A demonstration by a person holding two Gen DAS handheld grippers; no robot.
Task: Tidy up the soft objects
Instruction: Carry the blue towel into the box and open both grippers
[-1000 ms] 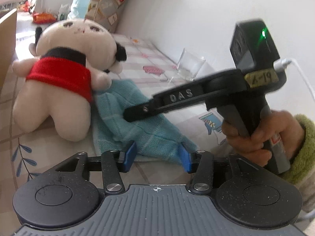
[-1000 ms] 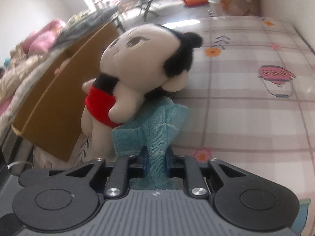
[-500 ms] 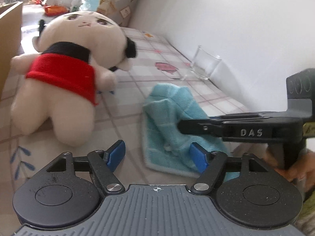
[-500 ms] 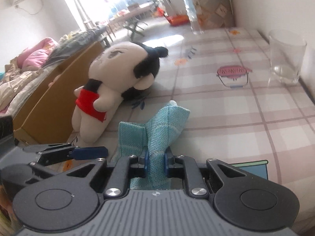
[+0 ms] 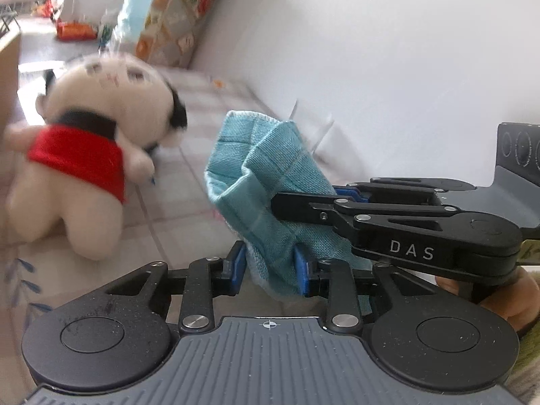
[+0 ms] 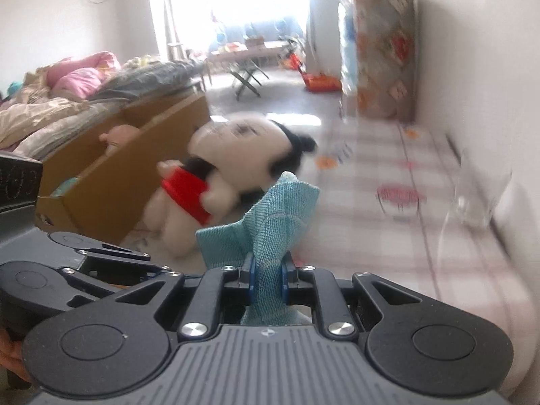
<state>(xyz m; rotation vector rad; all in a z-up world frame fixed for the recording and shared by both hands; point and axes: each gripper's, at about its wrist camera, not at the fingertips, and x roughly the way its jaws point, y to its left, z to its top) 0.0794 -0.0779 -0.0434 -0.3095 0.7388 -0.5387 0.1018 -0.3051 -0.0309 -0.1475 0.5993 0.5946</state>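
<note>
Hanging limp between the two claws, the teal cloth [image 5: 270,182] is plainly light and floppy, likely to sag wherever it is not gripped, so a hold near an edge or corner should serve best for spreading or folding it. The right claw [image 6: 268,278] is clamped on a bunched fold of it. The left claw [image 5: 270,266] is closing with the cloth's lower edge between its blue pads [image 5: 300,270], which look about to press the fabric. The cloth is a woven turquoise square with a faint grid and a pale hem, lifted above the checked table [image 6: 422,222]. Beside it lies the plush doll [image 5: 94,155], cream with a red bib, near a cardboard box [image 6: 111,182].
</note>
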